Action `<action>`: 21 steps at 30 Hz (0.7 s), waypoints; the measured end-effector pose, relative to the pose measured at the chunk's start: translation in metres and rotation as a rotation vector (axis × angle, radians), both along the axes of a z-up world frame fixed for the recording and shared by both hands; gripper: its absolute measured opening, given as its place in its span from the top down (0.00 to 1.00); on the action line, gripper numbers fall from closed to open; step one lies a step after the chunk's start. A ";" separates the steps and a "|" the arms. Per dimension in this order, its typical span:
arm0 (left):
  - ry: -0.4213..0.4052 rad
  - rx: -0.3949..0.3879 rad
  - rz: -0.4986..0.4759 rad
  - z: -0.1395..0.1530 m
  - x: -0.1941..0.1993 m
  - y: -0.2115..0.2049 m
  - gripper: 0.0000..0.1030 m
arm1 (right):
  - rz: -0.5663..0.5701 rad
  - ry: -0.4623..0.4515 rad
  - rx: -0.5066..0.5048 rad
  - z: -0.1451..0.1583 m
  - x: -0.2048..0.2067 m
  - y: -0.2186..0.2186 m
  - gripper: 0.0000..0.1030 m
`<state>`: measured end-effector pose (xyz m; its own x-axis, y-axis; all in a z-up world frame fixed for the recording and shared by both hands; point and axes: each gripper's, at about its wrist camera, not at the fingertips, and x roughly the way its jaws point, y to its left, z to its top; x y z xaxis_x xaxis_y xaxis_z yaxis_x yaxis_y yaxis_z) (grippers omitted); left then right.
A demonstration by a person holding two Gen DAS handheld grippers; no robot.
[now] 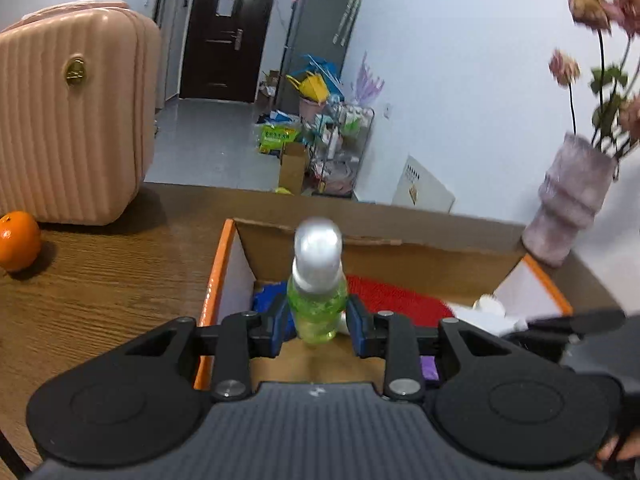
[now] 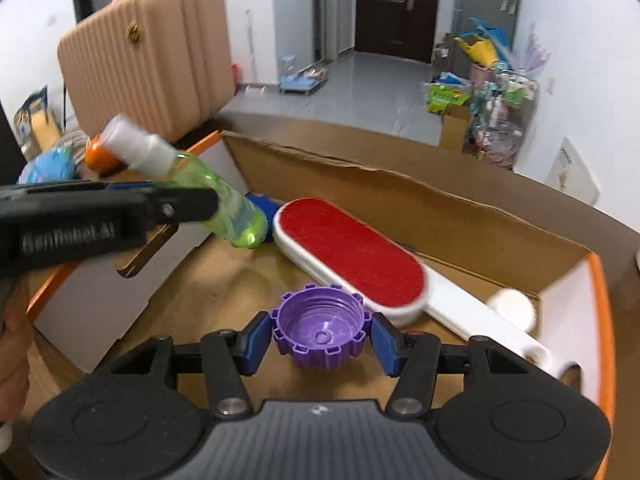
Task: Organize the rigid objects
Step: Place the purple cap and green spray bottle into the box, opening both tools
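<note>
My left gripper [image 1: 318, 322] is shut on a green clear bottle [image 1: 318, 304] with a white cap, held over the open cardboard box [image 1: 400, 256]. The bottle also shows in the right wrist view [image 2: 224, 208], tilted above the box's left end. My right gripper [image 2: 322, 340] is shut on a purple ribbed cap [image 2: 320, 330], held low inside the box [image 2: 440, 208]. A red-faced white lint brush [image 2: 352, 252] lies in the box, next to a blue object [image 2: 260, 202] and a white round lid [image 2: 514, 306].
A pink ribbed suitcase [image 1: 72, 120] and an orange [image 1: 18, 240] sit on the wooden table [image 1: 100, 288] left of the box. A ribbed vase [image 1: 568, 196] with dried flowers stands at the box's far right. Clutter lies beyond the table.
</note>
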<state>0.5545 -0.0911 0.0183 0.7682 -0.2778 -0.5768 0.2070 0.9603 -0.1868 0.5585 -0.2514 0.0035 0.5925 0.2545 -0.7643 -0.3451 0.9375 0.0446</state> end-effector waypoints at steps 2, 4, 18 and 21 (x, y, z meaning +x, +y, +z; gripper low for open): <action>0.008 0.027 -0.010 -0.001 -0.001 0.000 0.70 | 0.013 0.003 -0.009 0.001 0.006 0.008 0.48; 0.005 0.045 -0.029 0.000 -0.002 0.001 0.70 | 0.020 0.012 0.003 0.003 0.009 0.012 0.48; 0.000 0.094 -0.059 0.001 -0.001 0.000 0.48 | 0.048 0.060 0.010 -0.003 0.026 0.025 0.40; -0.010 0.087 -0.065 0.006 -0.006 0.001 0.38 | 0.035 0.041 0.017 0.000 0.022 0.021 0.40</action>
